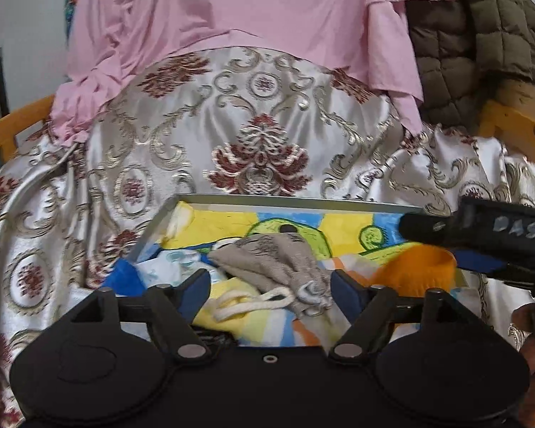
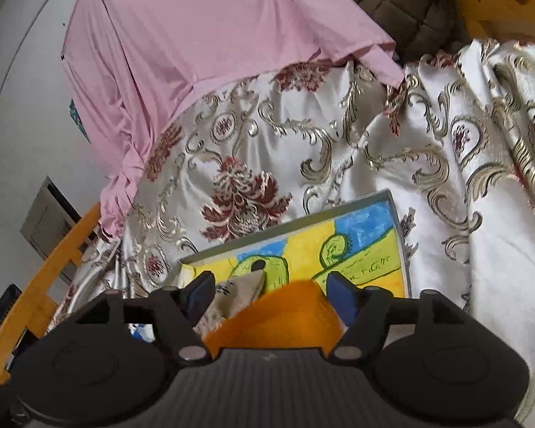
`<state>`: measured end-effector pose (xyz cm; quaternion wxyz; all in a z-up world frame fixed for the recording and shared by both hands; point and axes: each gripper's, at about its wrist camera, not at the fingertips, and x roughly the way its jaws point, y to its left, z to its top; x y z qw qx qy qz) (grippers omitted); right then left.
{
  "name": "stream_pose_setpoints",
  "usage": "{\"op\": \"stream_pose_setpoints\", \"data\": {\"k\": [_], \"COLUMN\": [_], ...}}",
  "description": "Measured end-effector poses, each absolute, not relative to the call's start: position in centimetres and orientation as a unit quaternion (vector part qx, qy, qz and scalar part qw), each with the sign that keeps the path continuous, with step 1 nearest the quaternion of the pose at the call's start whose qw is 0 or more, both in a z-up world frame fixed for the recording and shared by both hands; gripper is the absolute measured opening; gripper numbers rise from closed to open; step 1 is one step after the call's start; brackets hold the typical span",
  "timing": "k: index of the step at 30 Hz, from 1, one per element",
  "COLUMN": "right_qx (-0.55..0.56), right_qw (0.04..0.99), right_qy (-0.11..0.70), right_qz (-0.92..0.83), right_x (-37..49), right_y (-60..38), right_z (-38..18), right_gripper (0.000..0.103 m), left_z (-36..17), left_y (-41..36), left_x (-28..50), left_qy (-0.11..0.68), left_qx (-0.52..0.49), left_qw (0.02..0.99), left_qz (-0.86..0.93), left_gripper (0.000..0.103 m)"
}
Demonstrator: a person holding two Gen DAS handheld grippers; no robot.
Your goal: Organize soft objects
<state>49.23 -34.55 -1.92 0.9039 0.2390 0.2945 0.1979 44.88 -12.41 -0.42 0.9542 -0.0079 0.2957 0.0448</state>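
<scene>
At far left a wooden rail [image 1: 16, 126] edges a surface draped in a satin floral cloth [image 1: 182, 132], and a pink sheet [image 1: 232, 18] hangs over the cloth's far side. On the cloth sits a shallow box [image 1: 296, 202] lined with a bright cartoon print. Inside it, left of centre, lies a grey pouch [image 1: 278, 267] with a white cord [image 1: 253, 303]. The left tongs [image 1: 271, 290] hover over the pouch, spread wide, gripping nothing. Right of the pouch, an orange cloth [image 1: 421, 267] rests in the box. The right tongs [image 2: 271, 294] stand spread above it; the orange cloth lies between the fingers, but contact cannot be told. A quilted brown jacket [image 1: 481, 35] hangs at far right.
</scene>
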Motion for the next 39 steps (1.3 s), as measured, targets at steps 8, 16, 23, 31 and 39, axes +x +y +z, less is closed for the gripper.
{"op": "stream_pose_setpoints", "data": {"k": [8, 16, 23, 31, 39], "right_qx": [0.234, 0.201, 0.150, 0.124, 0.085], "right_qw": [0.912, 0.929, 0.948, 0.958, 0.970], "right_qy": [0.274, 0.248, 0.229, 0.210, 0.187], "right_qz": [0.194, 0.186, 0.163, 0.149, 0.127], "right_x": [46.4, 42.1, 37.4, 30.9, 24.6], "right_y": [-35.3, -34.3, -33.3, -32.9, -32.0], "right_z": [0.6, 3.3, 5.4, 7.1, 7.1], "right_gripper": [0.085, 0.091, 0.096, 0.102, 0.103], "left_z": [3.0, 6.3, 8.7, 10.2, 9.6], "left_y": [-10.0, -9.0, -8.1, -7.4, -6.0], "left_x": [41.3, 36.9, 32.0, 26.4, 21.1], "left_qy": [0.264, 0.227, 0.207, 0.179, 0.170], "left_qx": [-0.038, -0.056, -0.066, -0.070, -0.094], "left_qw": [0.961, 0.969, 0.974, 0.980, 0.980], "left_qz": [0.074, 0.079, 0.070, 0.051, 0.044], "left_gripper": [0.089, 0.095, 0.100, 0.102, 0.102]}}
